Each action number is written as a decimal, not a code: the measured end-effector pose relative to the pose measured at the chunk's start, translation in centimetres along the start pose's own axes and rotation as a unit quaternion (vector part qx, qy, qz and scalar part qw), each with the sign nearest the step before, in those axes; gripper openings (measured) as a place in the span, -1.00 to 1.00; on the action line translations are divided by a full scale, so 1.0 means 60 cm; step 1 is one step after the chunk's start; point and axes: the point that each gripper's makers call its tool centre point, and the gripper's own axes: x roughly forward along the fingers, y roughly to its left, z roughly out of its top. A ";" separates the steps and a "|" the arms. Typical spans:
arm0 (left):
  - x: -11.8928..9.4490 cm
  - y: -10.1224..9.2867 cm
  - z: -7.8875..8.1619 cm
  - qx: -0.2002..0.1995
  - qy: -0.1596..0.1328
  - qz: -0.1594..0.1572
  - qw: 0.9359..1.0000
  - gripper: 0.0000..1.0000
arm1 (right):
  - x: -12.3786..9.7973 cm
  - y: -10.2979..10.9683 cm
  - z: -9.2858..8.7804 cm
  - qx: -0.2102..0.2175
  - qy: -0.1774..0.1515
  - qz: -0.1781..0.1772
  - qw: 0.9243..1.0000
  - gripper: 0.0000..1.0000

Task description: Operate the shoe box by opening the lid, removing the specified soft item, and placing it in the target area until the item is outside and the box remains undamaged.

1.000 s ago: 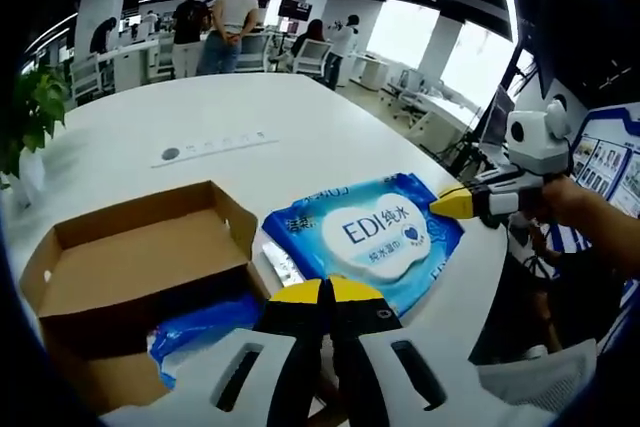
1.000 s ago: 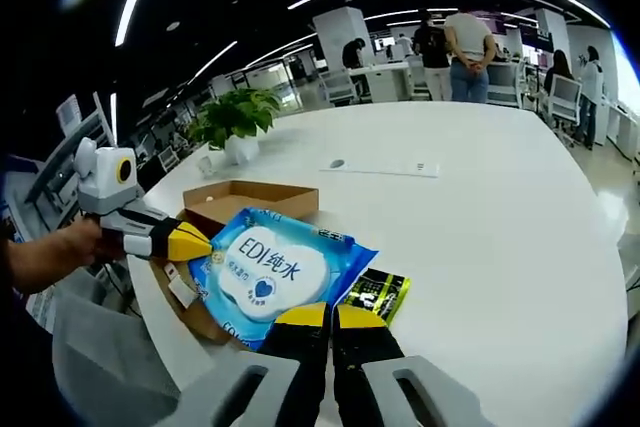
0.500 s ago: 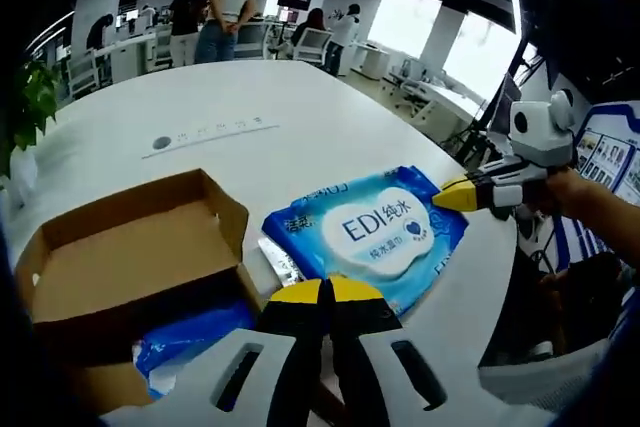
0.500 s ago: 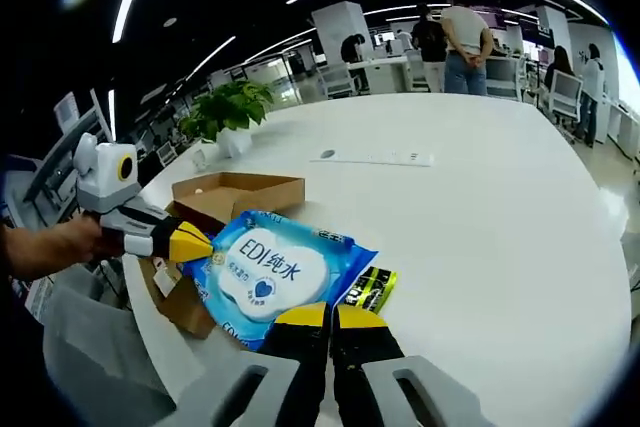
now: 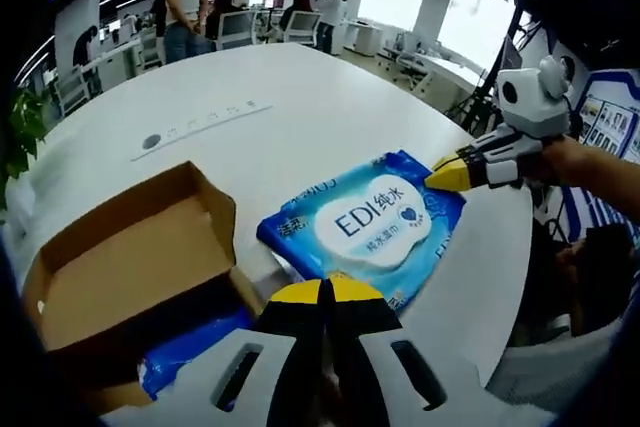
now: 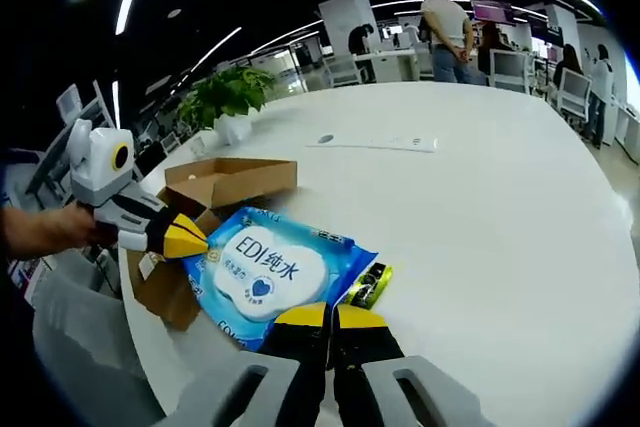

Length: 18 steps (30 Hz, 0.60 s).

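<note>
- Blue wipes pack (image 5: 368,230) is out of the cardboard shoe box (image 5: 130,267), held between both claws over the white surface (image 5: 300,97).
- Left claw (image 5: 328,290) and right claw (image 6: 333,315) each clenched on opposite pack edges; long axis runs claw to claw.
- Box sits left-claw side.

Ahead of the right gripper (image 6: 335,315), beyond the wipes pack (image 6: 275,269), the white surface (image 6: 480,207) lies bare up to a flat strip (image 6: 372,143). To its left stands the open box (image 6: 225,182), with the left gripper (image 6: 178,239) at the pack's corner. A dark packet (image 6: 367,285) lies just right of the pack. A plant (image 6: 228,102) stands far left.
</note>
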 end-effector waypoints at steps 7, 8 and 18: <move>0.018 -0.002 -0.003 0.025 0.016 0.003 1.000 -1.00 | 0.009 -0.014 -0.004 0.001 0.002 -0.004 1.000 -1.00; 0.021 -0.002 -0.004 0.032 0.019 0.004 0.999 -1.00 | 0.011 -0.016 -0.005 0.001 0.002 -0.004 1.000 -1.00; 0.036 0.003 -0.011 0.108 0.050 0.016 0.993 -1.00 | 0.026 -0.023 -0.013 0.006 0.001 -0.008 1.000 -1.00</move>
